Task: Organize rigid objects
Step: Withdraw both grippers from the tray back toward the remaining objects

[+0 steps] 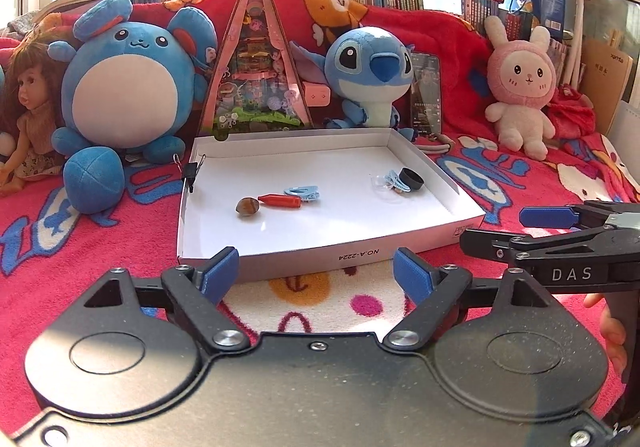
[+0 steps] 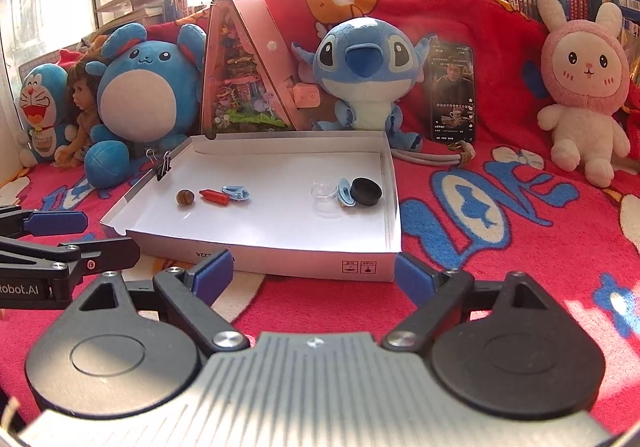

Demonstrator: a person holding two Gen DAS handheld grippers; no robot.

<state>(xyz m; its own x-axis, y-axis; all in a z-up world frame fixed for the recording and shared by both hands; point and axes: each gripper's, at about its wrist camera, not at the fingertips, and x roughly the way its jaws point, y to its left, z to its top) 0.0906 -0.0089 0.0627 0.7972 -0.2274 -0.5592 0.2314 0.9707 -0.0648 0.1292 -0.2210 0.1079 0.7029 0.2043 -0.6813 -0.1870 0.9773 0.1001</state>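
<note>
You held both the left gripper (image 1: 316, 271) and the right gripper (image 2: 314, 273) spread and empty before the box (image 1: 400, 247); the red cone (image 1: 280, 201) looked light, stiff and slippery, best pinched across its middle.

Shallow white cardboard box (image 1: 416, 239): matt paper, smooth, printed side wall. Inside it, glossy brown nut-shaped piece (image 1: 248, 205); smooth red plastic bottle-shaped toy (image 1: 280, 201); two pale blue plastic hair clips (image 1: 302, 192), (image 2: 345, 192); matt black plastic cap (image 1: 411, 179); clear glossy plastic cup (image 2: 325, 191). Black metal binder clip (image 2: 164, 166) on the box wall, slight sheen. Red fleece blanket (image 2: 500, 247): fuzzy, rough pile. Blue fabric-textured pads (image 1: 218, 274) on speckled matt black plastic gripper arms, shiny metal rivets.
</note>
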